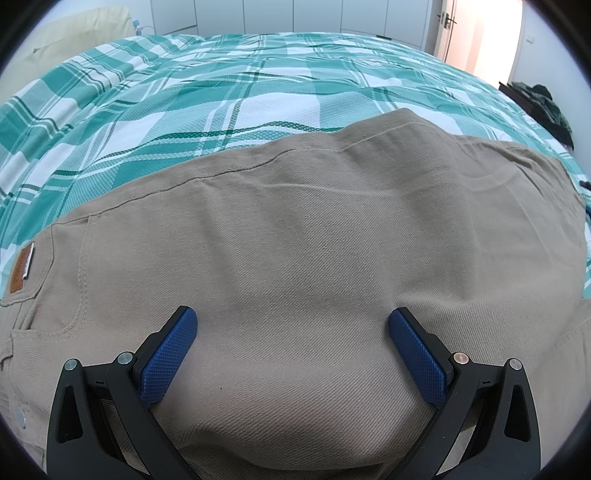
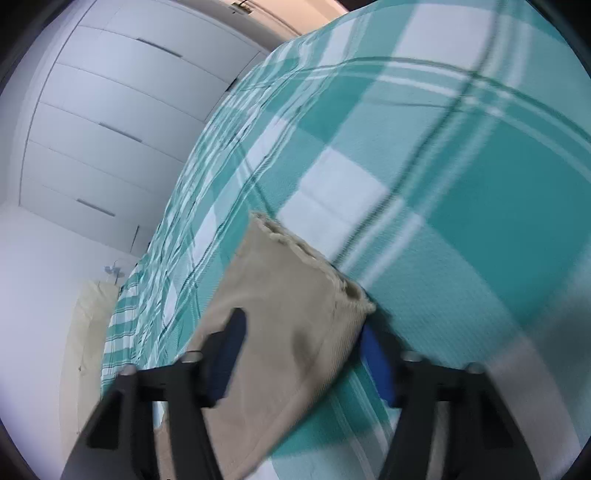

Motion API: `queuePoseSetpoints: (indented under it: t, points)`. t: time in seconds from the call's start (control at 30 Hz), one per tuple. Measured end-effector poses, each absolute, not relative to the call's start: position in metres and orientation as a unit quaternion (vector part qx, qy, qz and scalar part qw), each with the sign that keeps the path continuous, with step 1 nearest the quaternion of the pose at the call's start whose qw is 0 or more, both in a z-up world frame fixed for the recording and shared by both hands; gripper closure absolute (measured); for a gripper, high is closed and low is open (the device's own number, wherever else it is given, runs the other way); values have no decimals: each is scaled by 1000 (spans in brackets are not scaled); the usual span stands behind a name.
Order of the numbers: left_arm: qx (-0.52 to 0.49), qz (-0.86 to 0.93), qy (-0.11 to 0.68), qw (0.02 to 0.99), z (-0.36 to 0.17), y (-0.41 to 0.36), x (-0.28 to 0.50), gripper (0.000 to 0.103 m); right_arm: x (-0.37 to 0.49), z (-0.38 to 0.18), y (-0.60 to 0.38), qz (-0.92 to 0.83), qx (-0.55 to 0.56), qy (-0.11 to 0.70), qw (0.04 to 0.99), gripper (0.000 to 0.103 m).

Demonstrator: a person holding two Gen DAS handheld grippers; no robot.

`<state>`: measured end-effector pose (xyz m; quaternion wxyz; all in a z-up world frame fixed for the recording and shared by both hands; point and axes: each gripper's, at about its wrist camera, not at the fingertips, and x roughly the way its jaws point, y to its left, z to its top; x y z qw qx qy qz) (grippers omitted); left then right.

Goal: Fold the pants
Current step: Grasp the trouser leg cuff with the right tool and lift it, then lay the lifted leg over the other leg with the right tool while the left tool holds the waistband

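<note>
Left tool (image 1: pixel 293 319) agape over pants (image 1: pixel 295 229)

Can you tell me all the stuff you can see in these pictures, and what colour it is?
pants: one, tan, spread on the bed; frayed leg end lifted near the right gripper
leather patch: one, brown, on the waistband at far left
bedspread: one, teal and white plaid, covering the bed
pillow: one, cream, at the far left corner
wardrobe doors: several, white, behind the bed
door: one, white, far right of the room
dark clothing: one pile, dark green, beside the bed at right
left gripper: black with blue pads, open over the pants
right gripper: black with blue pads, blurred, around the leg end
</note>
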<state>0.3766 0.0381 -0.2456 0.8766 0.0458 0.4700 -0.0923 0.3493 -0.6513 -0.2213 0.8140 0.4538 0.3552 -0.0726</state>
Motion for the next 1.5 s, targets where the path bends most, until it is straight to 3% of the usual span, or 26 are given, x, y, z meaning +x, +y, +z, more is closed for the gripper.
queuePoseSetpoints:
  t: [0.07, 0.23, 0.37, 0.47, 0.57, 0.6, 0.63, 0.67, 0.73, 0.93, 1.17, 1.5]
  points:
    - [46, -92, 468, 877, -245, 38, 377, 0, 366, -216, -640, -84, 398, 385, 829, 98]
    - [41, -94, 470, 877, -245, 40, 377, 0, 355, -125, -547, 39, 154, 366, 917, 98]
    - [40, -95, 469, 877, -245, 41, 377, 0, 259, -54, -451, 210, -31, 351, 912, 98]
    - [42, -94, 469, 877, -245, 40, 377, 0, 179, -44, -431, 264, -89, 372, 885, 99]
    - [46, -92, 469, 877, -245, 39, 377, 0, 150, -74, -474, 181, -75, 430, 881, 97]
    - [46, -92, 469, 877, -246, 39, 377, 0, 147, -88, -494, 145, -53, 451, 879, 95]
    - [46, -92, 469, 877, -246, 39, 377, 0, 146, -108, -521, 88, -29, 477, 874, 77]
    - [46, -92, 469, 877, -246, 39, 377, 0, 145, -122, -536, 36, -21, 496, 867, 49]
    - [47, -91, 469, 877, -246, 38, 377, 0, 144, -143, -572, -61, 6, 520, 852, 33]
    - [46, -92, 469, 877, -246, 38, 378, 0, 119, -113, -583, -150, 96, 452, 874, 29]
    - [46, -92, 469, 877, -246, 38, 378, 0, 100, -93, -466, -48, 89, 390, 915, 20]
    - [46, -91, 469, 877, -246, 38, 378, 0, 100, -182, -328, 59, -30, 452, 889, 19]
